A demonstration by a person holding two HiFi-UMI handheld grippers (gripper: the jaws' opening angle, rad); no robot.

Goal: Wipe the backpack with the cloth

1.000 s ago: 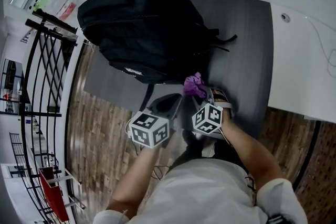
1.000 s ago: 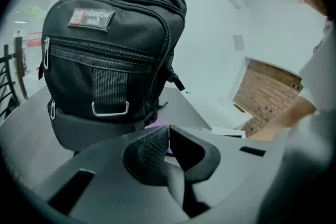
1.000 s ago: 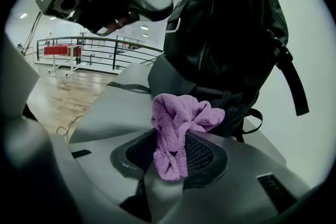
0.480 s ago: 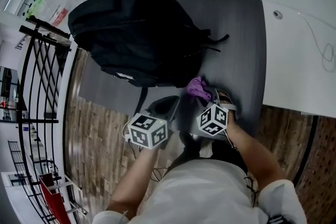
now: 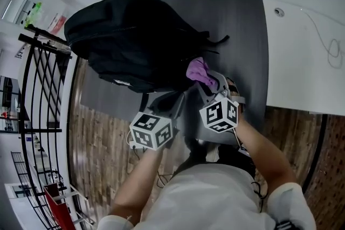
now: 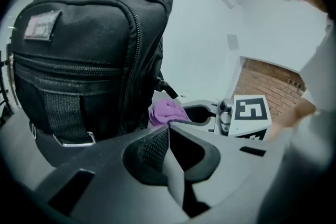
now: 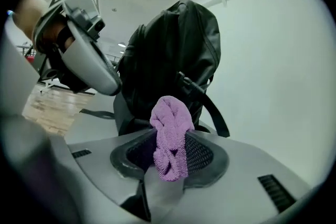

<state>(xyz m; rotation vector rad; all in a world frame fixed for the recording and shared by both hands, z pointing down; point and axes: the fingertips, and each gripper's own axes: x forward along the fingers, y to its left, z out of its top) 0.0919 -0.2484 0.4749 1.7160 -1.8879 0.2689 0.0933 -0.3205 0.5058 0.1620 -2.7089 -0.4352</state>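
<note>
A black backpack (image 5: pixel 135 40) lies on the dark grey table (image 5: pixel 242 35), with its straps trailing to the right. It fills the left gripper view as the backpack (image 6: pixel 89 55) and stands ahead in the right gripper view as the backpack (image 7: pixel 173 60). My right gripper (image 5: pixel 207 79) is shut on a bunched purple cloth (image 5: pixel 199 70), held at the backpack's near right edge; the cloth (image 7: pixel 170 136) sticks up between the jaws. My left gripper (image 5: pixel 167 100) is shut with nothing in it, just below the backpack's near side. The purple cloth (image 6: pixel 167 112) shows beside the backpack.
A white desk (image 5: pixel 307 51) with a cable adjoins the table on the right. A black metal railing (image 5: pixel 43 89) runs along the left over wood flooring (image 5: pixel 102 148). A red cart (image 5: pixel 56 204) stands at the lower left.
My right gripper has lifted the purple cloth up and forward against the backpack's near right edge. The left gripper has stayed close under the backpack.
</note>
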